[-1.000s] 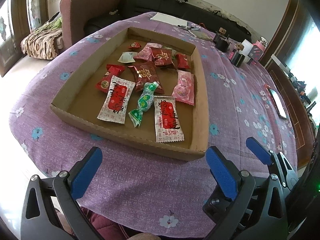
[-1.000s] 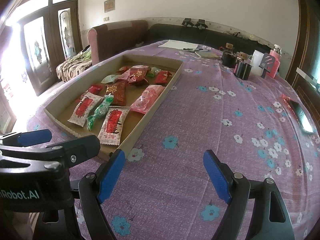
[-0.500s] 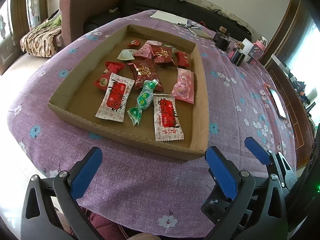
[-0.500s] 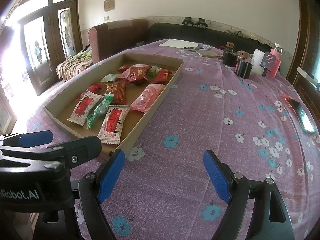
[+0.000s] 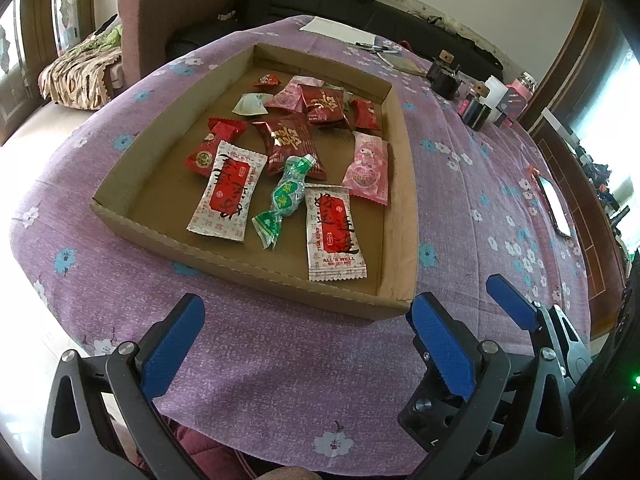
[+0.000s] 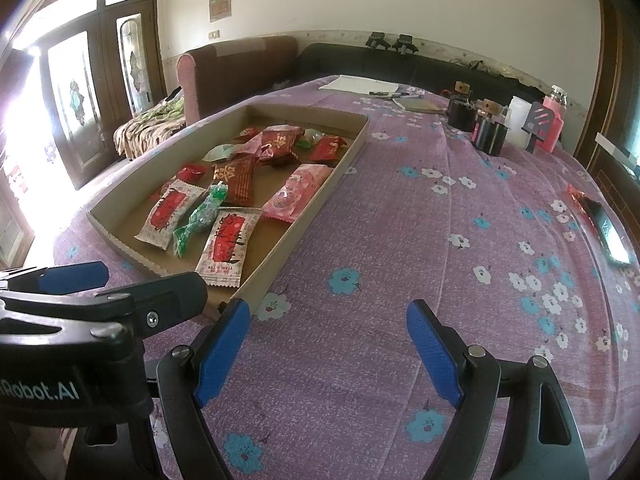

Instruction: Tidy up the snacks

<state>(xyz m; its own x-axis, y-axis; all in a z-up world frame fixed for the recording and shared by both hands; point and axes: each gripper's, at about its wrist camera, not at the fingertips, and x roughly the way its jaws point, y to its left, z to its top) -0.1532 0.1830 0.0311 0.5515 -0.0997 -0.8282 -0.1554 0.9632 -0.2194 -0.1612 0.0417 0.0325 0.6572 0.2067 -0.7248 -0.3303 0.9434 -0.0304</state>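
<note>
A shallow cardboard tray (image 5: 402, 184) (image 6: 316, 210) lies on the purple flowered cloth and holds several wrapped snacks. Among them are two white-and-red packets (image 5: 334, 234) (image 5: 230, 190), a green twisted candy (image 5: 286, 198), a pink packet (image 5: 368, 166) and dark red packets (image 5: 290, 142). My left gripper (image 5: 306, 338) is open and empty, just in front of the tray's near edge. My right gripper (image 6: 328, 348) is open and empty over bare cloth, to the right of the tray's near corner. It also shows at the right of the left wrist view (image 5: 508, 308).
Dark jars (image 6: 488, 130), a white cup and a pink bottle (image 6: 554, 120) stand at the table's far right. A phone (image 6: 608, 228) lies near the right edge. Papers and pens (image 6: 362, 84) lie at the far end. Sofas stand behind the table.
Both grippers stay open and almost still. The left wrist view has shifted slightly, so the tray sits a little higher and nearer in it.
</note>
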